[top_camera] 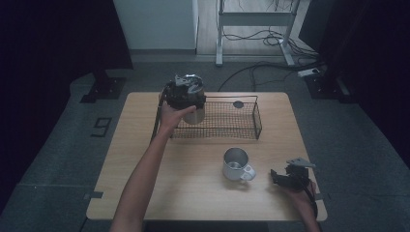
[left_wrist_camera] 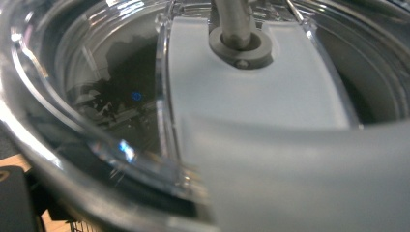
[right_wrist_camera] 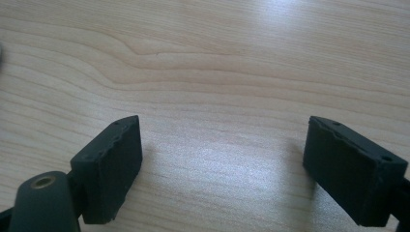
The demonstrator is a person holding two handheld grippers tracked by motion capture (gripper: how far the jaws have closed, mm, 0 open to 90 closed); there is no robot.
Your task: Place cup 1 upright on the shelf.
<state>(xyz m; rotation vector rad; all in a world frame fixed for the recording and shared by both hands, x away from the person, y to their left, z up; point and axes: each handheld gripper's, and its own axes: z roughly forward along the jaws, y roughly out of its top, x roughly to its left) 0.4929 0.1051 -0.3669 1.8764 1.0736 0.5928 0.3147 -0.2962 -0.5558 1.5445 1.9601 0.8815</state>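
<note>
My left gripper (top_camera: 186, 96) hangs over the left end of a black wire basket (top_camera: 258, 118) and looks shut on a steel tumbler (top_camera: 196, 115) held in the basket's left end. In the left gripper view the tumbler's clear lid (left_wrist_camera: 111, 96) with a pale grey slide (left_wrist_camera: 251, 92) sits right up against the camera, and the jaws are mostly hidden. A steel mug (top_camera: 235, 163) with a white handle stands on the table, right of centre. My right gripper (top_camera: 277, 178) rests open near the front right corner, just right of the mug, with bare wood between its jaws (right_wrist_camera: 225, 164).
A small dark disc (top_camera: 238, 104) lies in the basket near its far side. The wooden table (top_camera: 145, 159) has free room at its left and front. Cables and a desk frame (top_camera: 256, 19) lie on the floor beyond the table.
</note>
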